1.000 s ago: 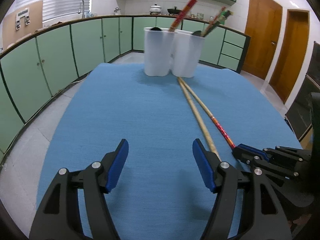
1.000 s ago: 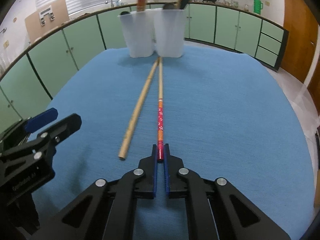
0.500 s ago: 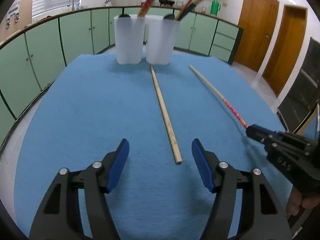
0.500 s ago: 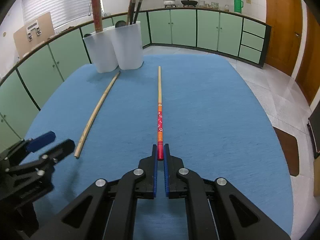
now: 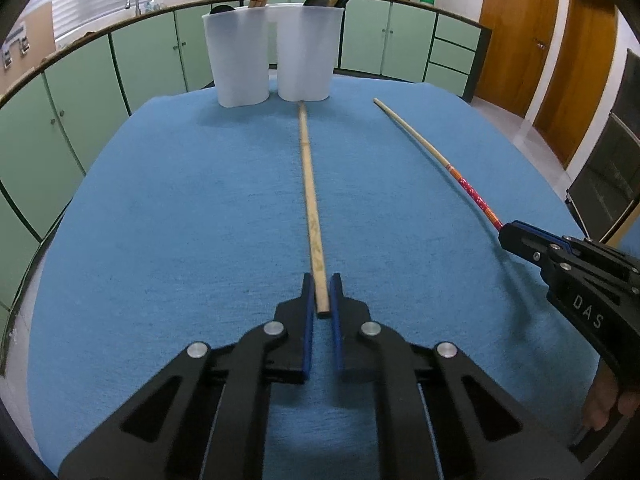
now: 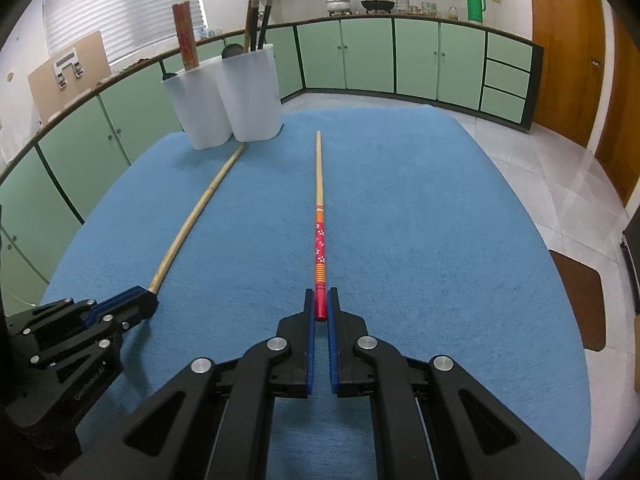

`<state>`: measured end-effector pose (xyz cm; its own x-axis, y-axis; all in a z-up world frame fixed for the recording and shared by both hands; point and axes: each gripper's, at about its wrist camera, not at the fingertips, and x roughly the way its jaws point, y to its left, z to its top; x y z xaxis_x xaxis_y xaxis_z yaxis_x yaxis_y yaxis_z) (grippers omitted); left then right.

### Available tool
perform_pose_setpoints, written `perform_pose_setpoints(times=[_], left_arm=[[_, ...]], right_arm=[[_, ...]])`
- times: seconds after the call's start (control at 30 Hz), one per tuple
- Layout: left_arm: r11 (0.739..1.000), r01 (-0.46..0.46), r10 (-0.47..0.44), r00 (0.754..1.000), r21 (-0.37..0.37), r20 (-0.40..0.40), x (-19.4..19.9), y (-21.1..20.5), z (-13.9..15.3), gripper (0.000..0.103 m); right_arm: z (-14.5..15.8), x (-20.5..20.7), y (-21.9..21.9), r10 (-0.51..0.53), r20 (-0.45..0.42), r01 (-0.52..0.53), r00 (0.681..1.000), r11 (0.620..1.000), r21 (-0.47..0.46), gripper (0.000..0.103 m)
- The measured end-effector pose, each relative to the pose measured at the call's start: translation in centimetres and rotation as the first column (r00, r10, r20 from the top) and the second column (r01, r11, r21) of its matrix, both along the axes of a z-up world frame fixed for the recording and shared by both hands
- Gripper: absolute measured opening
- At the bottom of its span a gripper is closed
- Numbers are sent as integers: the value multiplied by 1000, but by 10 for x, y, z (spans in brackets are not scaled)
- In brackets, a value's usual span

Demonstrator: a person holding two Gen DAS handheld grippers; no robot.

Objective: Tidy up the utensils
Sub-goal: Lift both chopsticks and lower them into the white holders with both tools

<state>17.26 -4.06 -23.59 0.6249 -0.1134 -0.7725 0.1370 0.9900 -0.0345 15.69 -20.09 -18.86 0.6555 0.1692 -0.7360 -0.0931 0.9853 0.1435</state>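
My left gripper (image 5: 321, 300) is shut on the near end of a plain bamboo chopstick (image 5: 310, 204), whose far tip reaches the right white cup (image 5: 305, 52). My right gripper (image 6: 321, 308) is shut on the red end of a red-patterned chopstick (image 6: 319, 216), which points toward the far table edge. Two white plastic cups (image 6: 224, 100) stand side by side at the far end and hold chopsticks and dark spoons. The right gripper also shows in the left wrist view (image 5: 508, 236), and the left gripper in the right wrist view (image 6: 140, 300).
A blue cloth (image 5: 180, 220) covers the table. Green kitchen cabinets (image 6: 380, 56) run behind it, with wooden doors (image 5: 516, 32) at the right. The table edge drops to a tiled floor (image 6: 560, 184) on the right.
My left gripper has moved onto the bamboo chopstick's near end and shut on it. My right gripper has kept hold of the red chopstick, which now lies apart from the bamboo one.
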Motion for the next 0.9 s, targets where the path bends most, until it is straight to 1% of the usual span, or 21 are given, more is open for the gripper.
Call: perform_pose_setpoints(times=[0.07, 0.17, 0.27, 0.4, 0.53, 0.7, 0.9], left_arm=[[1000, -7, 7, 1000, -6, 6, -1, 2, 3, 6], [1000, -5, 5, 999, -12, 37, -7, 1, 13, 6], [1000, 6, -6, 996, 3, 90, -16, 1, 32, 6], [1000, 10, -8, 987, -12, 164, -24, 7, 65, 6], [999, 10, -2, 970, -35, 241, -31, 17, 99, 6], [998, 23, -3, 947, -61, 323, -34, 23, 137, 6], [997, 50, -20, 915, -63, 403, -38, 24, 177, 6]], right_arm=[[1, -1, 0, 3, 4, -3, 1000, 1000, -4, 6], [6, -3, -1, 8, 14, -8, 1000, 1000, -15, 6], [14, -5, -2, 9, 28, -9, 1000, 1000, -21, 6], [30, -9, -2, 18, 59, -16, 998, 999, -35, 6], [55, -14, -1, 34, 112, -30, 993, 999, -44, 6], [91, -14, -1, 43, 168, -41, 985, 999, -14, 6], [138, -10, 0, 71, 234, -76, 970, 997, 10, 6]])
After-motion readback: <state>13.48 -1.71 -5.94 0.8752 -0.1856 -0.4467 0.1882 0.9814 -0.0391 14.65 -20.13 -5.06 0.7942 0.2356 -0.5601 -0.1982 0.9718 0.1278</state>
